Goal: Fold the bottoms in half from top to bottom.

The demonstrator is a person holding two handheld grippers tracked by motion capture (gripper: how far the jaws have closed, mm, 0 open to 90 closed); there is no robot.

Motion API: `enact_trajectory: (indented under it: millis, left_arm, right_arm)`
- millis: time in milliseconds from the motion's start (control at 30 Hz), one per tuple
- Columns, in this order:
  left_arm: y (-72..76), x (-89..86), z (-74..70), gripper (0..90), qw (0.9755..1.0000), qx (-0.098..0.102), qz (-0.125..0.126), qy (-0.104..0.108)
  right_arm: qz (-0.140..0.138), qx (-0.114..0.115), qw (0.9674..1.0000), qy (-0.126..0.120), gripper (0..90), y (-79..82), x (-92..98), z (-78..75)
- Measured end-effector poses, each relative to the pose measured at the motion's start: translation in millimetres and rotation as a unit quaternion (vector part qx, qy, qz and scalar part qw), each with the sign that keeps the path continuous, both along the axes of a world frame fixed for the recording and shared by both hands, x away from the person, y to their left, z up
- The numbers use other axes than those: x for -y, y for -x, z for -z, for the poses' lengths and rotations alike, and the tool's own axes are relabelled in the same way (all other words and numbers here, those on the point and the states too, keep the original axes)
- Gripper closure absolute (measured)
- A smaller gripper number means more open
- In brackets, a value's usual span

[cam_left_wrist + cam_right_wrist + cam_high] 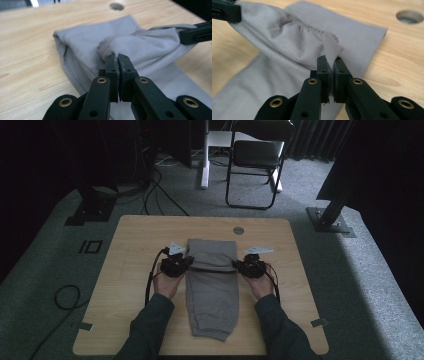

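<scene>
The left hand-held gripper (117, 58) has its jaws pressed together on a pinch of grey fabric, a small bunched fold at the left edge of the grey sweatpants (212, 285). The right hand-held gripper (331, 62) is likewise clamped on fabric, pinching the gathered edge on the garment's right side (the cloth puckers just above its tips). In the high view the left hand-held gripper (186, 262) and right hand-held gripper (237, 265) sit at either side of the sweatpants, near their far end, with the fabric stretched between them and lifted a little off the counter (130, 270). The rest of the sweatpants lie flat in a long folded strip running back toward the person, the cuffed end near the counter's near edge. Beyond the garment's far end, a round hole (238, 230) is set in the counter. A black folding chair (256, 160) stands on the floor well beyond that.
</scene>
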State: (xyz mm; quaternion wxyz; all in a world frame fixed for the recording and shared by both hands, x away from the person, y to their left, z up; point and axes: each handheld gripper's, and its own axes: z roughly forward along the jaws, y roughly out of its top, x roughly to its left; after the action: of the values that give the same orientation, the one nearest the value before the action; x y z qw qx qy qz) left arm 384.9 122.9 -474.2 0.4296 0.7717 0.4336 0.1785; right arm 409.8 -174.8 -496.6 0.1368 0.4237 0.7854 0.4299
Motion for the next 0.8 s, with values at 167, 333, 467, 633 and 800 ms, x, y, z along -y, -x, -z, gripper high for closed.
enact_trajectory:
  millis: [167, 333, 467, 633, 800]
  left_arm:
    - [32.3, -6.9, 6.1, 88.4, 0.9997, -0.004, 0.017, 0.017]
    - [55.4, -5.5, 43.3, 88.0, 0.9988, -0.038, 0.031, -0.002]
    - [61.6, -3.0, 72.8, 88.0, 0.9964, -0.079, 0.028, -0.012]
    - [61.7, -5.3, 73.2, 78.4, 0.9965, -0.078, 0.029, -0.007]
    - [60.0, -12.7, 55.3, 68.9, 0.9978, -0.059, 0.028, 0.011]
  right_arm:
    - [-0.022, 0.012, 0.9997, -0.007, 85.5, 37.3, 3.9, -6.2]
    - [-0.035, -0.006, 0.9992, 0.021, 85.1, 65.9, 6.2, 20.6]
    - [-0.036, -0.037, 0.9982, 0.030, 85.2, 72.2, 6.5, 41.5]
    - [-0.036, -0.070, 0.9963, 0.033, 70.9, 72.8, 5.5, 50.3]
    - [-0.038, -0.056, 0.9975, 0.016, 59.4, 76.0, 12.8, 38.5]
